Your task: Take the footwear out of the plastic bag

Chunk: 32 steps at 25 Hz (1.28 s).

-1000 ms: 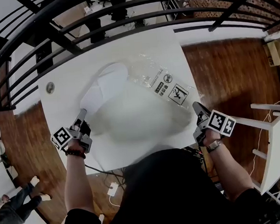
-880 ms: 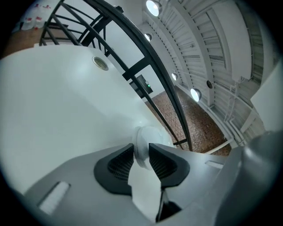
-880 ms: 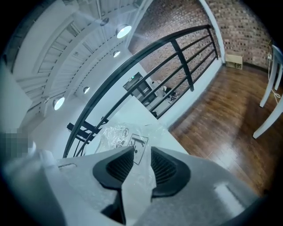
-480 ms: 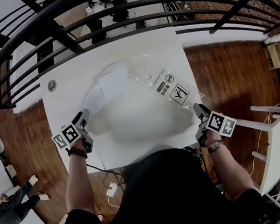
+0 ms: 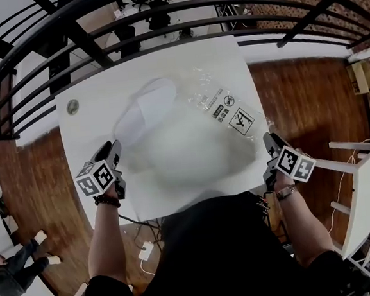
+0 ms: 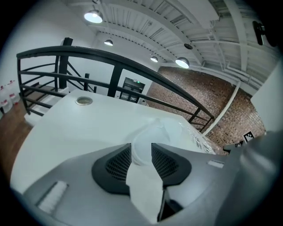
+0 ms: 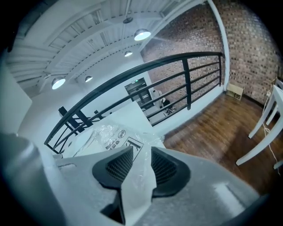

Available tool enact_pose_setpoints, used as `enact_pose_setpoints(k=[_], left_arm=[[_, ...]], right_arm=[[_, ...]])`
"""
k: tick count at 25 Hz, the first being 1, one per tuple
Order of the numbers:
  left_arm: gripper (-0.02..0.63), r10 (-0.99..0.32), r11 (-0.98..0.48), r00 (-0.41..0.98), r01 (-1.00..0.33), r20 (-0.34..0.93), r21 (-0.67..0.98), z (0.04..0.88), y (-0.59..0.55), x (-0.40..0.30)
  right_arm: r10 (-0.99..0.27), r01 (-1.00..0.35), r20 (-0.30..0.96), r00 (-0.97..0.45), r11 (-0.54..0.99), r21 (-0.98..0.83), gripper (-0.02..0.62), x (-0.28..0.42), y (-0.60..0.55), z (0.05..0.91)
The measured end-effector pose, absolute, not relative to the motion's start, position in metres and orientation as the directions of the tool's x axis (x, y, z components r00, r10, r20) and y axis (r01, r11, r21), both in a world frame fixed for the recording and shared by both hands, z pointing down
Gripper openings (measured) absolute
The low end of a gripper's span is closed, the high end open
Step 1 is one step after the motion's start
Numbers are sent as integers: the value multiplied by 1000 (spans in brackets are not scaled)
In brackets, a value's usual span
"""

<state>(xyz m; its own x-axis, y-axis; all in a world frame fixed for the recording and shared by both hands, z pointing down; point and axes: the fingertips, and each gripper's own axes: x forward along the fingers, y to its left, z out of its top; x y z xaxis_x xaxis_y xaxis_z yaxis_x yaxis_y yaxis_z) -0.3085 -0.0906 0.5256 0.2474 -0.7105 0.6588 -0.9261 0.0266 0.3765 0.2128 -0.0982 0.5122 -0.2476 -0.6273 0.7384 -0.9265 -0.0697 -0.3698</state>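
Left gripper (image 6: 141,152) jaws stand apart, closing on nothing. The white slipper (image 5: 146,105) lies just ahead of them on the surface (image 5: 184,60), against the clear plastic bag (image 5: 226,108). Right gripper (image 7: 141,159) jaws are spread, with the bag's edge between them, unpinched.

In the head view, blur swallows the near part of the plastic bag (image 5: 225,107) and the middle of the bench (image 5: 97,97); the bag's print is too small to read.
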Motion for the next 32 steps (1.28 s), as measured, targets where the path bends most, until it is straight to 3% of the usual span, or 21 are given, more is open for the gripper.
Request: enact_pose_setpoints(k=[5, 9, 17, 24, 32], left_arm=[[118, -751, -16, 223, -947, 621, 321, 499, -76, -281], [72, -782, -75, 247, -949, 572, 308, 471, -64, -235], [17, -811, -270, 388, -913, 439, 307, 406, -33, -106], [17, -803, -378, 467, -879, 370, 290, 362, -7, -25], [17, -825, -415, 439, -898, 355, 145, 340, 14, 4]], right_arm=[[-669, -948, 685, -288, 99, -302, 103, 201, -105, 489], [-682, -924, 623, -382, 295, -244, 1, 176, -101, 462], [-590, -695, 466, -659, 715, -78, -8, 86, -58, 397], [-506, -572, 379, -775, 816, -80, -8, 48, -26, 361], [-481, -526, 328, -813, 848, -61, -8, 38, 1, 339]])
